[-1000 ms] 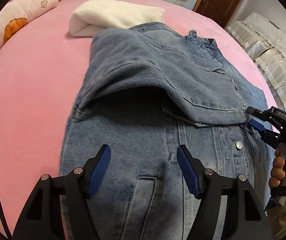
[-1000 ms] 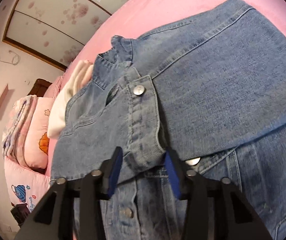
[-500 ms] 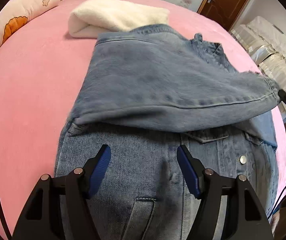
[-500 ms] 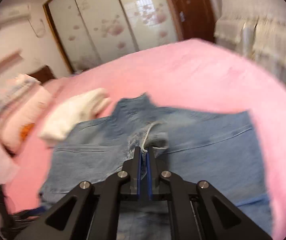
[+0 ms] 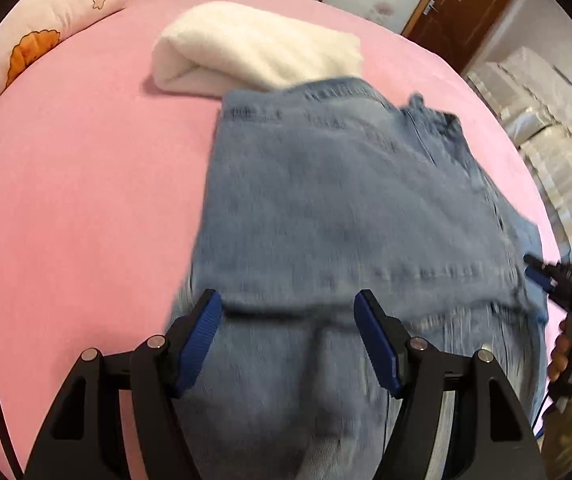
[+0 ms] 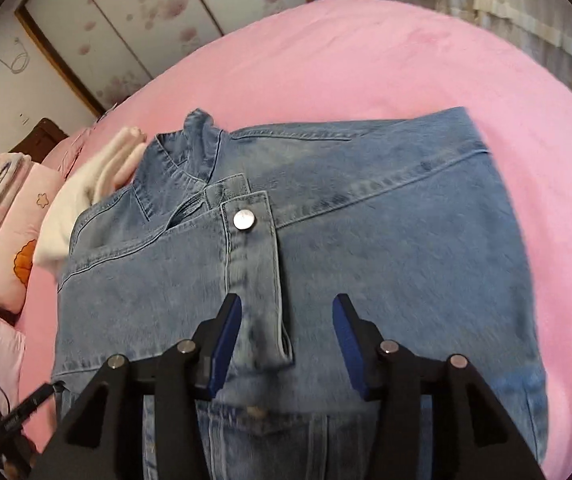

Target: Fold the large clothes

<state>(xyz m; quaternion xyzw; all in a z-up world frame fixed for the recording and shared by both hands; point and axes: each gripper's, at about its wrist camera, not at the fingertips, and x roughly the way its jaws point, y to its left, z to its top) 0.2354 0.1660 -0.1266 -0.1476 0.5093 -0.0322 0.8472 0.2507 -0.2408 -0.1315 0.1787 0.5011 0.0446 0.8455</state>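
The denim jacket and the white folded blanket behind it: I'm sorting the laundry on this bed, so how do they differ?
The denim jacket is blue, stiff-looking, with seams and a metal button; the white folded blanket is plain and fluffy. The denim jacket lies nearer and spreads wider; the white folded blanket is a smaller bundle behind its collar. Both lie folded on the pink bed, their edges meeting.

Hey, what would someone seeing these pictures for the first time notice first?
A blue denim jacket lies folded across the middle of a bright pink bed, a silver button on its cuff. Just beyond its collar sits a folded white towel. Black grippers with blue pads, left and right, hover open above the denim.
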